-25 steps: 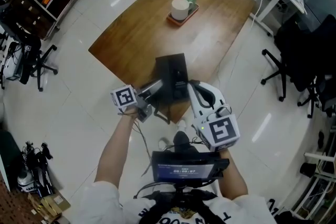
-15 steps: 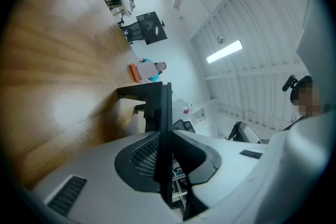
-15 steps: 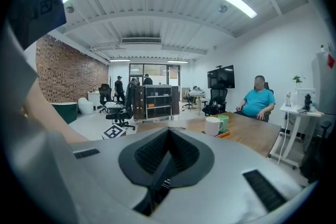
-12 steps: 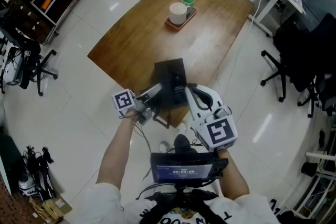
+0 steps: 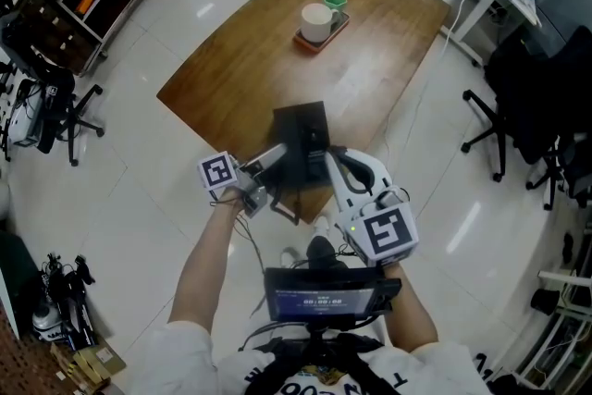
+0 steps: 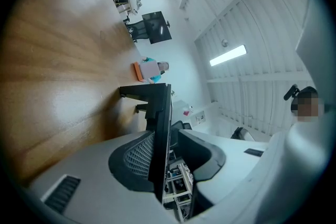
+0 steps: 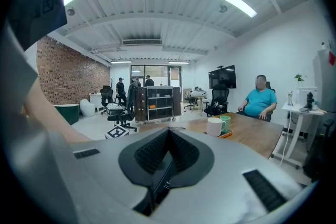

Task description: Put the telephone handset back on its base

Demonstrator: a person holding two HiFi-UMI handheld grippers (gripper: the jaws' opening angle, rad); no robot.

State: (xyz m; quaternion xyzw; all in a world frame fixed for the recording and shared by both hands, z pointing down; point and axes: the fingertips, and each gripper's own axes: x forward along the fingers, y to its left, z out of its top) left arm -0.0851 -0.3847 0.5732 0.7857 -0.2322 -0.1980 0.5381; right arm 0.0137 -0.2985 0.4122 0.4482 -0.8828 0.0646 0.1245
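1. Slippage risk: left gripper [image 6: 169, 139] jaws have just been opening. The telephone handset [image 6: 160, 113] sits between them, against one pad with a gap to the other. If it isn't seated on the base [image 5: 301, 129], it probably tips off the near edge of the table [image 5: 268, 51].
2. Snag risk: backing the left gripper out crooked could drag the handset along.
3. Right gripper [image 7: 168, 132] jaws are drawn together, nothing clearly held, tip just beside the telephone.
4. Handset looks black, thin, edge-on and rigid, straight ahead of the left jaws.
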